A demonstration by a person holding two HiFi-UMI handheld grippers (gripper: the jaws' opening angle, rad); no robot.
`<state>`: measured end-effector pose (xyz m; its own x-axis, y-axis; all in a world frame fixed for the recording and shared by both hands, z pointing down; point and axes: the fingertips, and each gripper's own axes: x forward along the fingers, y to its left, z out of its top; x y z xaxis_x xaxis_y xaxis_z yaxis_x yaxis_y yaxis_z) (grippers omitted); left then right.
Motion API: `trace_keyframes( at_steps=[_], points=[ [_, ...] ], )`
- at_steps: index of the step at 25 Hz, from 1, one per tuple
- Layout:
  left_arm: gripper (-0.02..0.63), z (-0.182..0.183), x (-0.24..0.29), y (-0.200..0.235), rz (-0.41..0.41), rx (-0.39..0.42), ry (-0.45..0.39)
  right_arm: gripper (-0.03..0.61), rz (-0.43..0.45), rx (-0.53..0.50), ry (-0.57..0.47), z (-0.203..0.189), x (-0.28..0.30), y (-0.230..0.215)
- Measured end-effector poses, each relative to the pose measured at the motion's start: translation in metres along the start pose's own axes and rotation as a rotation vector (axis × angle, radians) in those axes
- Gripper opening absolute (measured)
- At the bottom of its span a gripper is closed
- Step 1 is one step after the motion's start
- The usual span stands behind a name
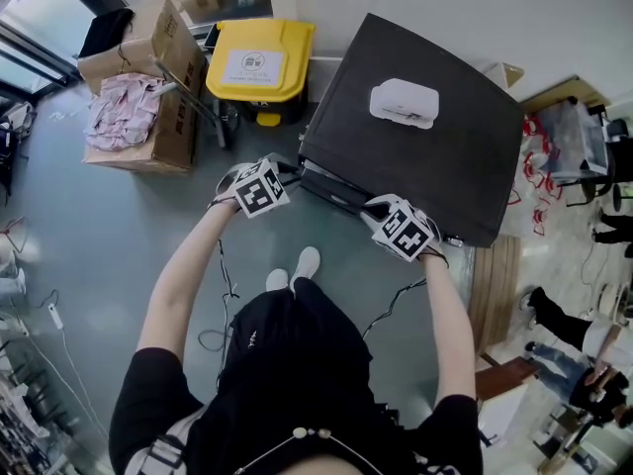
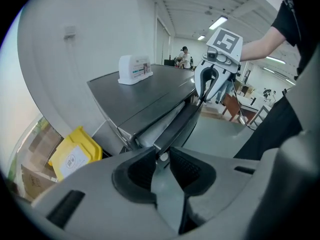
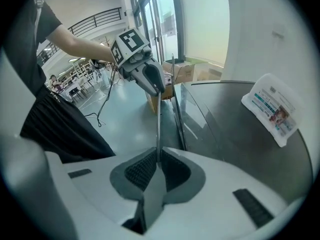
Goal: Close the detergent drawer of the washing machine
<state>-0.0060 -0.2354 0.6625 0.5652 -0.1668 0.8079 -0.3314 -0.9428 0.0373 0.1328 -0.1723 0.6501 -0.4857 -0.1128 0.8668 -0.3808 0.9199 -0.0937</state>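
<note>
**A lopsided push could jam it**

My right fingers point(image 3: 142, 173) pinch the thin front lip of the dark grey detergent drawer point(image 1: 331, 191), which juts out from the black-topped washing machine point(image 1: 425, 156); my left fingers point(image 2: 136, 173) stand released around its other end; pushing from one side, I judge, could skew and jam it.

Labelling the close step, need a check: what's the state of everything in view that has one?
detergent drawer: stands out from the front of the washing machine, not closed
left gripper: jaws open, the drawer's end at their tips
right gripper: jaws shut on the drawer's thin edge
yellow bin: lid down
cardboard box: flaps open, pink cloth inside
</note>
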Motion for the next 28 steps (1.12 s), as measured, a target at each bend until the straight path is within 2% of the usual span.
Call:
trace_keyframes(
  at_steps=[8, 13, 16, 28],
  points=[
    [0.086, 0.0, 0.001, 0.004, 0.024, -0.027, -0.017, 0.037, -0.049, 0.013, 0.002, 0.001, -0.002, -0.002],
    [0.086, 0.003, -0.001, 0.005, 0.038, -0.011, -0.037, 0.037, -0.069, 0.009, 0.006, 0.002, -0.003, -0.002],
    [0.086, 0.0, 0.0, 0.004, 0.04, -0.023, -0.025, 0.037, -0.076, 0.011, 0.005, 0.002, -0.003, -0.003],
    [0.087, 0.009, 0.001, 0.02, 0.1, -0.068, -0.061, 0.037, -0.149, 0.055, -0.017, 0.007, -0.006, -0.02]
  ],
)
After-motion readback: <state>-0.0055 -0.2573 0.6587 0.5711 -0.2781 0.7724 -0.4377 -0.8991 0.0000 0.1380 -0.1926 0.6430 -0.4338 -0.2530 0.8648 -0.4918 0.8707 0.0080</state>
